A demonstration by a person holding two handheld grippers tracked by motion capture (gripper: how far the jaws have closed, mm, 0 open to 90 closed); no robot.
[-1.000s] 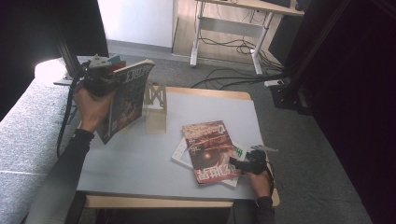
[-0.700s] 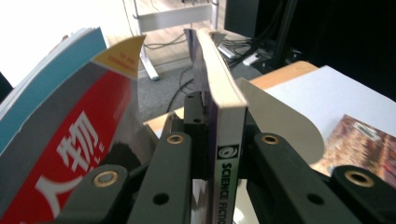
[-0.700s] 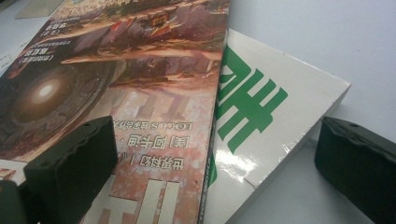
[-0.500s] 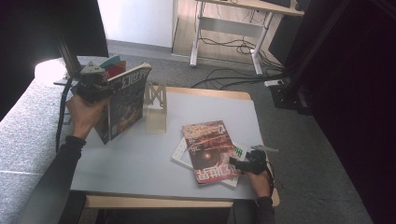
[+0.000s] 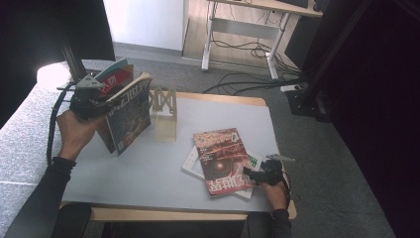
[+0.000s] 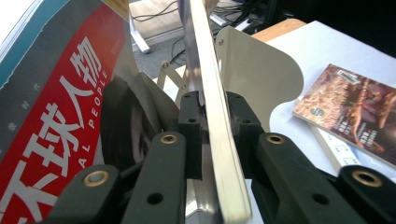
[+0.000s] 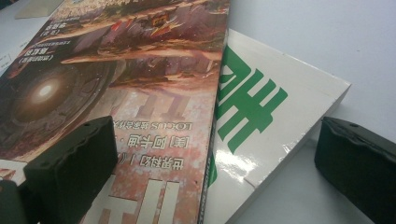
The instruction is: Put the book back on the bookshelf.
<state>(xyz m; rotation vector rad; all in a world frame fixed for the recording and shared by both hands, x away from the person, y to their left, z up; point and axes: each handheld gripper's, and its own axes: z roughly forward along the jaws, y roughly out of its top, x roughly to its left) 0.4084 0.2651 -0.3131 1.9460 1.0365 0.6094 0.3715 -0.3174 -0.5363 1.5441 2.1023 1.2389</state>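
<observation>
Left hand-held gripper (image 6: 212, 135) pinches a magazine (image 6: 210, 93); beside it, "PEOPLE" on a red cover (image 6: 60, 116).

Red cover with white letters on the magazine (image 6: 51, 121); brownish-red picture book (image 5: 221, 159); white book (image 7: 261, 126) with green shapes; grey table (image 5: 148, 168).

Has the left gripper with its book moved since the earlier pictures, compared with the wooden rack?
Yes. In the high view the left gripper, clamped on a book, has shifted right and slightly up the picture, closer to the wooden rack, which stayed put.
</observation>
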